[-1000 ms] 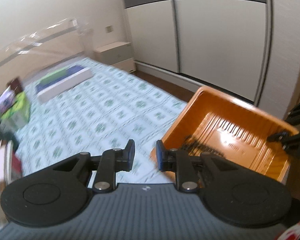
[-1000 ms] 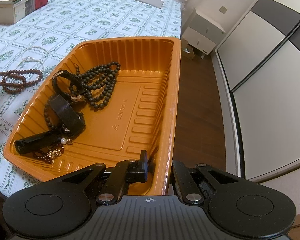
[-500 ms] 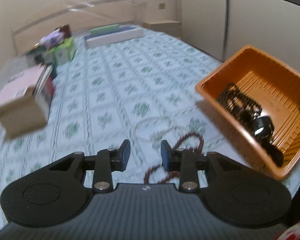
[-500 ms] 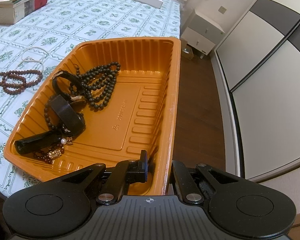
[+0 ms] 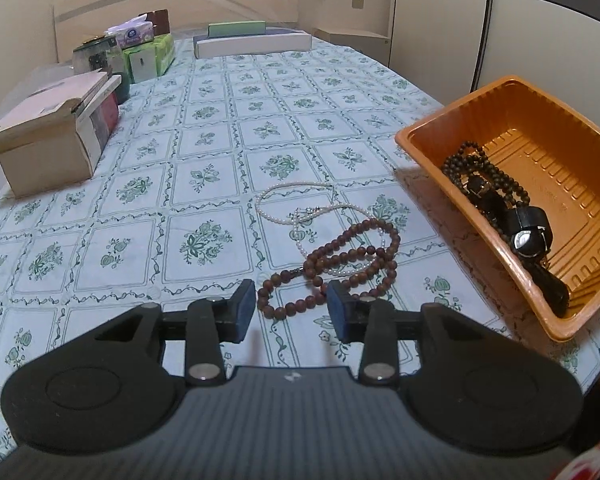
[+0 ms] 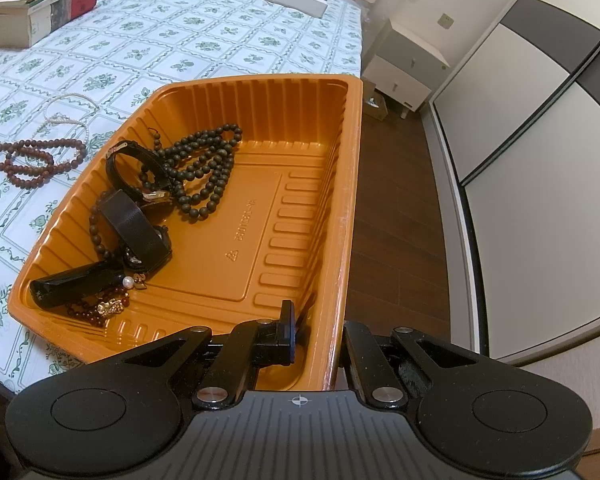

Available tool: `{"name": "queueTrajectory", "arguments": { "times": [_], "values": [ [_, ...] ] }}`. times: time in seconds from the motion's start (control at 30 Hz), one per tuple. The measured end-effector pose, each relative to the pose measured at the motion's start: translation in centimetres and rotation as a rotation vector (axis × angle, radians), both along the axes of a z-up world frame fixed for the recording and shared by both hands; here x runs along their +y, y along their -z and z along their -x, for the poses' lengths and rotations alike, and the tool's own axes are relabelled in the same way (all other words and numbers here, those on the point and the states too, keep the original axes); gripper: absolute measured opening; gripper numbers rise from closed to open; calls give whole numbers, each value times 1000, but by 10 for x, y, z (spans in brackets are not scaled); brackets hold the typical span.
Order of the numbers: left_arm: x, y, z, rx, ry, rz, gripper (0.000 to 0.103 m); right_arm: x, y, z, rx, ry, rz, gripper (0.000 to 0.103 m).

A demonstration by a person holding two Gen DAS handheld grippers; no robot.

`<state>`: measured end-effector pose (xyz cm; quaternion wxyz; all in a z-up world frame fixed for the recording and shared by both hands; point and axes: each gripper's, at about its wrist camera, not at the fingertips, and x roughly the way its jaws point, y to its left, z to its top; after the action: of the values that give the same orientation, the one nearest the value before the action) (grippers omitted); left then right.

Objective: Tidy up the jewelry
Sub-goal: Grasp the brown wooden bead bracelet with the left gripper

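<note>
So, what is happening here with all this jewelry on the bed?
A person is sorting jewelry into an orange tray. The right gripper is shut on the tray's wall and holds it tilted at the edge of the bed. The tray already contains black beads and a watch. The left gripper is open, just in front of the brown beads, which lie on the bed with a pearl necklace.

Orange tray, reddish-brown beads, green floral white tablecloth
</note>
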<state>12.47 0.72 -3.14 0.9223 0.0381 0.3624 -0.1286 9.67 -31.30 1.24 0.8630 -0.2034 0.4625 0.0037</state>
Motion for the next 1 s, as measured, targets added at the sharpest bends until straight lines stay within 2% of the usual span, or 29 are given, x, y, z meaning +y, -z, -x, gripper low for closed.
{"name": "queueTrajectory", "arguments": {
  "times": [0.3, 0.63, 0.77, 0.9, 0.97, 1.0],
  "values": [
    [-4, 9, 0, -18, -22, 15, 37, 0, 0, 0, 1, 1, -1, 5],
    [-15, 22, -21, 6, -39, 95, 36, 0, 0, -1, 4, 1, 1, 5],
    [-21, 28, -33, 33, -48, 93, 25, 0, 0, -1, 7, 2, 0, 5],
    [-22, 32, -37, 52, -46, 90, 20, -1, 0, -1, 7, 3, -1, 5],
    [-23, 31, -36, 55, -32, 93, 6, -1, 0, -1, 6, 3, -1, 5],
    [-24, 29, -35, 50, -27, 84, 6, -1, 0, -1, 7, 2, 0, 5]
  ]
}}
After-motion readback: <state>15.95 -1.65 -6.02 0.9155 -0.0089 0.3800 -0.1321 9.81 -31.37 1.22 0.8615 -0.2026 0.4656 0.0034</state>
